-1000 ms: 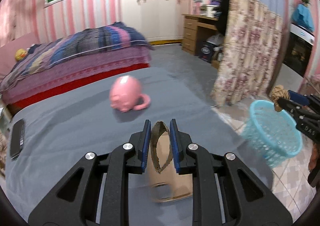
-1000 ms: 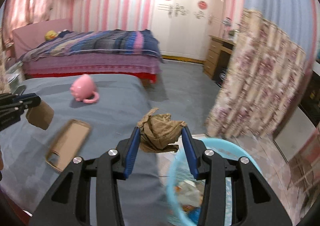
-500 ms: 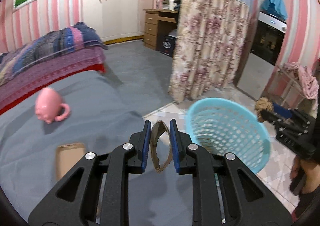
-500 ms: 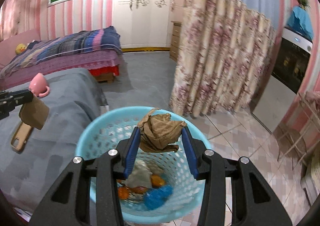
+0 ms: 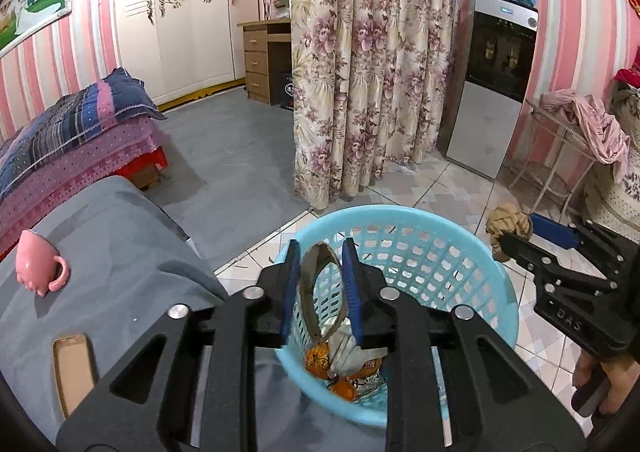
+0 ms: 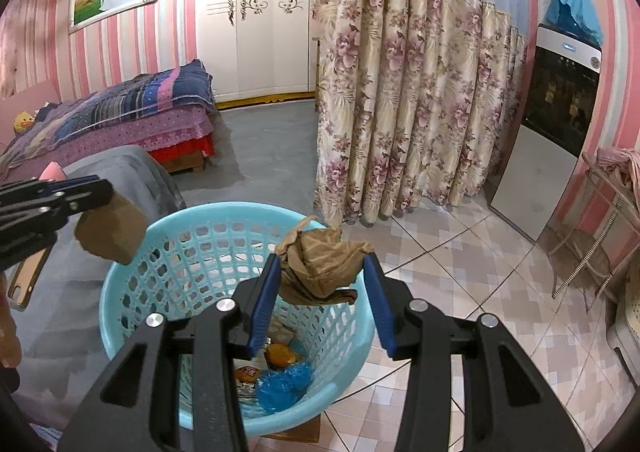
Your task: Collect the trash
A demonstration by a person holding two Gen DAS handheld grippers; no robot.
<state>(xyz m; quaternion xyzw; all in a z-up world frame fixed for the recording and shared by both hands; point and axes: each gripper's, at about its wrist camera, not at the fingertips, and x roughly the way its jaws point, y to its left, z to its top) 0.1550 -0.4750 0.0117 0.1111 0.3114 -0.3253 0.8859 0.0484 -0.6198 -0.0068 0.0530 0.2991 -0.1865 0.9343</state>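
Left gripper (image 5: 320, 288) pinching a flattened cardboard tube (image 5: 322, 292), jaws pressed against its two flat sides; tube's long axis runs forward and down along the fingers, open end facing the camera. Right gripper (image 6: 320, 292) clamped on a crumpled wad of brown paper (image 6: 320, 268), jaws held fairly wide by the bulk of the wad. Key relation: the blue mesh basket (image 6: 132, 252) lies directly below and ahead of both grippers. In the left wrist view the tube hangs over the near part of the basket's opening (image 5: 496, 276); in the right wrist view the wad sits over the middle of the opening, and the left gripper (image 6: 52, 203) shows at the left with its tube over or just outside the near-left rim, cannot tell which. Judgement: right hand is the better centred, so its release looks the safer; the left tube may need a slight carry inward to avoid clipping the rim. Basket already holds wrappers and a blue bag. It stands on pale tiled floor, just beside a grey-covered surface (image 5: 120, 252) to the left of both grippers, bearing a pink mug (image 5: 38, 268) and a tan phone case (image 5: 74, 368). Floral curtain (image 6: 420, 111) ahead, well beyond the basket.
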